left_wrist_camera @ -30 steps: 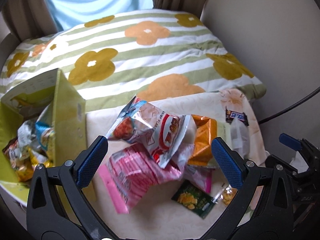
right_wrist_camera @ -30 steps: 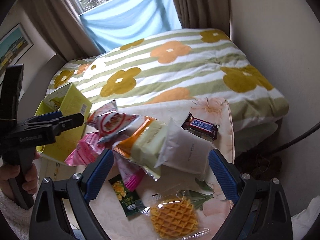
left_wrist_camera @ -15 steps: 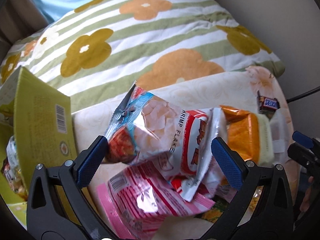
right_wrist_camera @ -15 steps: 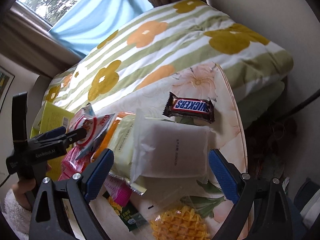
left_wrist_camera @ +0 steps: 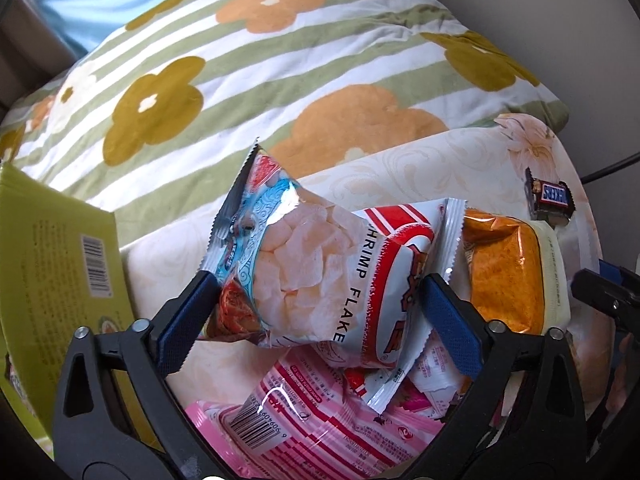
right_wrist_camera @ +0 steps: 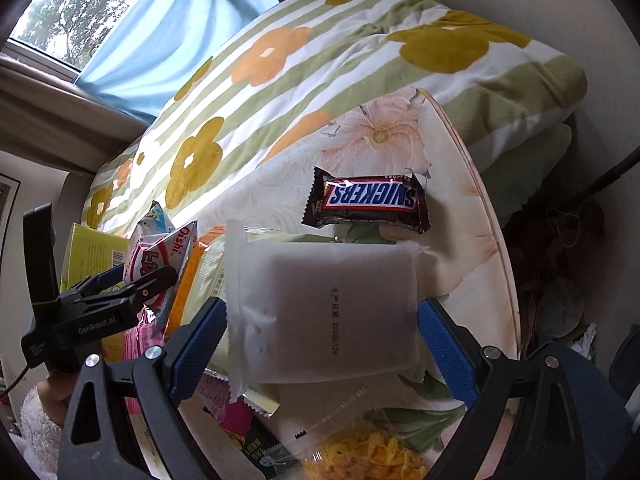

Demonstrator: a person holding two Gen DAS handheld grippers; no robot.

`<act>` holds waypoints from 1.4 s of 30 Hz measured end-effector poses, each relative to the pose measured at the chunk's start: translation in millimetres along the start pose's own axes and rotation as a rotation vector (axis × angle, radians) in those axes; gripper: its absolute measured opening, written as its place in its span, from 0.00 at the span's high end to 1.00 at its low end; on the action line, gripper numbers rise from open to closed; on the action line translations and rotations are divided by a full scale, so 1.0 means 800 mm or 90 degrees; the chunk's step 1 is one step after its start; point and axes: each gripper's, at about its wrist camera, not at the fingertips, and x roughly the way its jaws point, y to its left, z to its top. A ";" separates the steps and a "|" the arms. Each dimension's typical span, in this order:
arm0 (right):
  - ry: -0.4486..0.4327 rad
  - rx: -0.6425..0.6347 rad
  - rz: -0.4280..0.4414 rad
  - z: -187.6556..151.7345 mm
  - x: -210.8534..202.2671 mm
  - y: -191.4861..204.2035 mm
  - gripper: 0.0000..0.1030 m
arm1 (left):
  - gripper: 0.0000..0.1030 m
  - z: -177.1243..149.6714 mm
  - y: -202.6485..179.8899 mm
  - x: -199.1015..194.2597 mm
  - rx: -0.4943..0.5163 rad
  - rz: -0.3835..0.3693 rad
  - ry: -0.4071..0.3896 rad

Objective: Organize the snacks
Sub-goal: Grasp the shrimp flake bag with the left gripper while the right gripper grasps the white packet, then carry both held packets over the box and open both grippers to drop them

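A pile of snacks lies on a floral tablecloth (left_wrist_camera: 400,160). My left gripper (left_wrist_camera: 318,322) is open, its blue pads on either side of a shrimp flakes bag (left_wrist_camera: 320,268) on top of a pink striped packet (left_wrist_camera: 304,420). My right gripper (right_wrist_camera: 320,344) is open, its pads on either side of a frosted white pouch (right_wrist_camera: 332,308). A Snickers bar (right_wrist_camera: 368,200) lies just beyond the pouch. An orange packet (left_wrist_camera: 504,272) sits right of the shrimp bag. The left gripper also shows in the right wrist view (right_wrist_camera: 132,284).
A yellow-green box (left_wrist_camera: 52,276) stands open at the left. A flowered striped quilt (left_wrist_camera: 280,60) lies behind the table. A waffle in clear wrap (right_wrist_camera: 368,456) and a dark green packet (right_wrist_camera: 256,452) lie near the front. The table's curved edge (right_wrist_camera: 496,240) runs at right.
Both grippers have moved forward and down onto the pile. The left now straddles the shrimp flakes bag, the right straddles the white pouch. Both stay open.
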 end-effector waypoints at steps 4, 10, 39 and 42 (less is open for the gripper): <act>0.002 0.012 0.002 0.001 0.004 -0.004 0.08 | 0.09 0.000 0.000 -0.003 0.008 -0.010 -0.005; 0.000 0.011 -0.001 0.001 0.006 -0.004 0.08 | 0.16 -0.002 -0.004 -0.009 0.021 -0.009 -0.012; -0.066 -0.019 0.007 -0.009 -0.050 0.001 0.34 | 0.23 -0.009 -0.001 -0.098 -0.022 -0.032 -0.099; -0.082 -0.037 0.011 -0.008 -0.070 0.011 0.34 | 0.23 -0.013 -0.002 -0.123 -0.033 -0.037 -0.126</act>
